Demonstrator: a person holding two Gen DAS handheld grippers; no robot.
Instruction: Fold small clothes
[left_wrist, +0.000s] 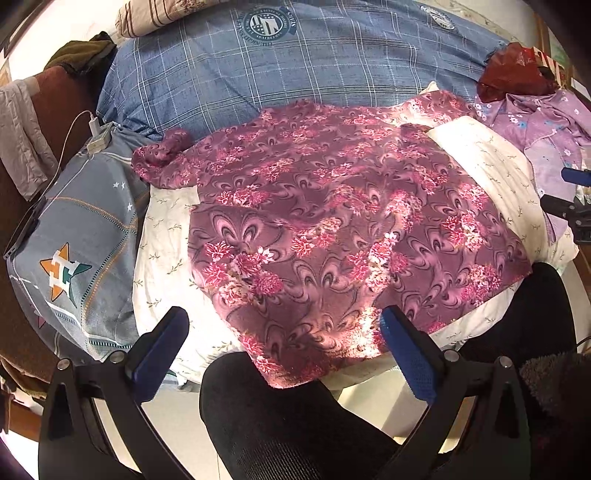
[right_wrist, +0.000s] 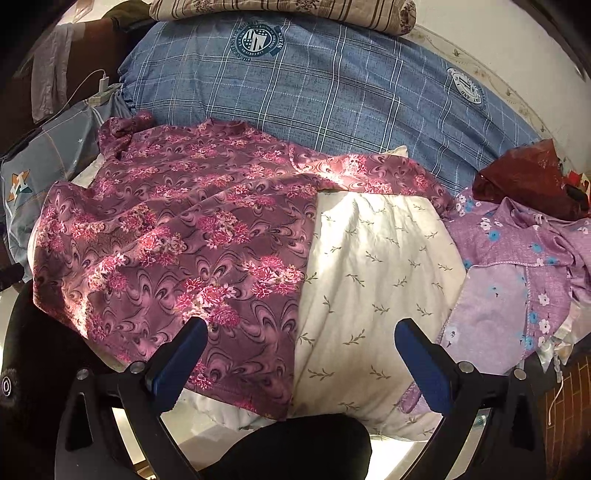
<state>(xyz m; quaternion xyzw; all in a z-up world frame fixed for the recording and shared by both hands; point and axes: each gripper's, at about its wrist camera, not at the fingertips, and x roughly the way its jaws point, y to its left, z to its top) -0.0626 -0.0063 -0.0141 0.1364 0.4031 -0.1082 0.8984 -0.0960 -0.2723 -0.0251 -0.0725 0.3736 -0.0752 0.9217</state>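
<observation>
Both tongs stand wide apart and hold nothing. The left tongs (left_wrist: 284, 332) hover above the near hem of the maroon floral shirt (left_wrist: 332, 221), with one blue pad at each side of that hem and no contact visible. The right tongs (right_wrist: 301, 339) hover over the near edge of the bed, the left pad above the shirt's lower corner and the right pad above the cream leaf-print quilt (right_wrist: 373, 266). The maroon floral shirt lies spread flat on that quilt, hem toward the cameras and collar end toward the blue plaid duvet (left_wrist: 295, 74) behind it; one sleeve is bunched at the far left, the other lies stretched toward the right along the duvet's edge. A lilac floral garment (right_wrist: 517, 266) lies crumpled at the right side of the bed, apart from the shirt, with a dark red plastic bag (right_wrist: 528, 177) just behind it. A grey-blue pillow with a star emblem (left_wrist: 74, 258) sits left of the shirt, a white charger (left_wrist: 94, 127) resting near its far end. The person's dark-clad knee (left_wrist: 295, 417) shows beneath the left tongs.
</observation>
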